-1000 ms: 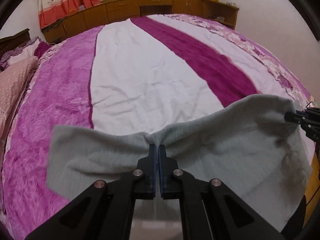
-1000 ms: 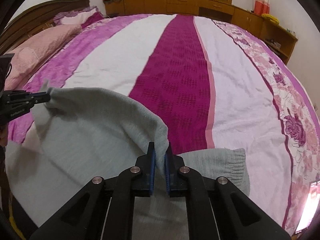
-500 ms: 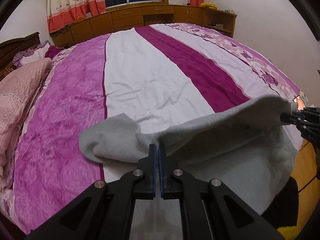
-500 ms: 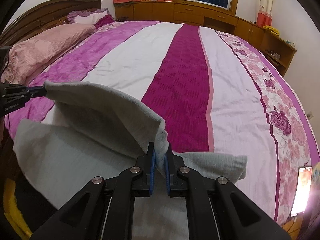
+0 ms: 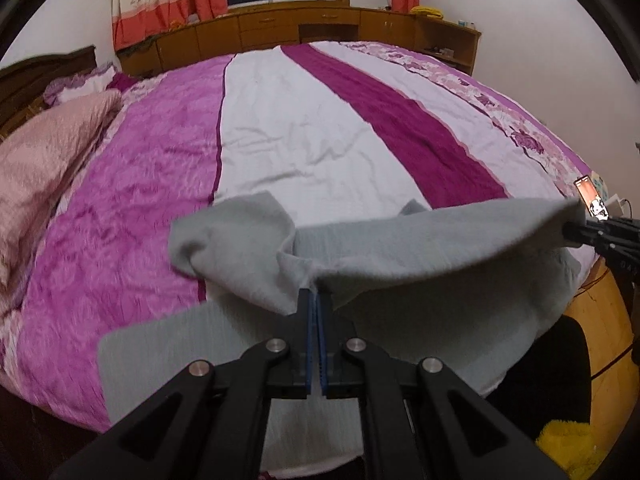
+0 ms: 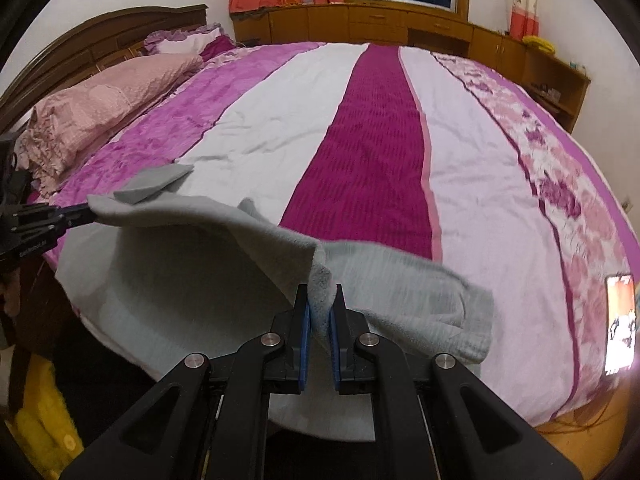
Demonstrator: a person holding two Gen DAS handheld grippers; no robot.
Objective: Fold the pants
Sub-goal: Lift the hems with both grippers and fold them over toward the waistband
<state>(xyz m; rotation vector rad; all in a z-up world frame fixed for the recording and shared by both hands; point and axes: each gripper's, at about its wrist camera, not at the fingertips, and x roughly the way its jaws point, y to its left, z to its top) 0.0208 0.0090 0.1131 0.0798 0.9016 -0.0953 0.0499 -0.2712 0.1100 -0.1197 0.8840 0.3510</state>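
Note:
Grey fleece pants hang between my two grippers above the near edge of the bed. My left gripper is shut on one part of the cloth's edge, with a loose flap drooping to its left. My right gripper is shut on a bunched bit of the pants; a cuffed end sags onto the cover to its right. In the left wrist view the right gripper shows at the far right, pinching the edge. In the right wrist view the left gripper shows at the far left.
The bed has a striped cover in pink, white and dark magenta. Pink pillows lie by the dark headboard. A lit phone rests on the bed's right edge. Wooden cabinets line the far wall under a window. Something yellow lies on the floor.
Both grippers have drawn back toward the near edge of the bed with the pants still pinched. The cloth has lifted off the cover and sags between them; more of the bed shows.

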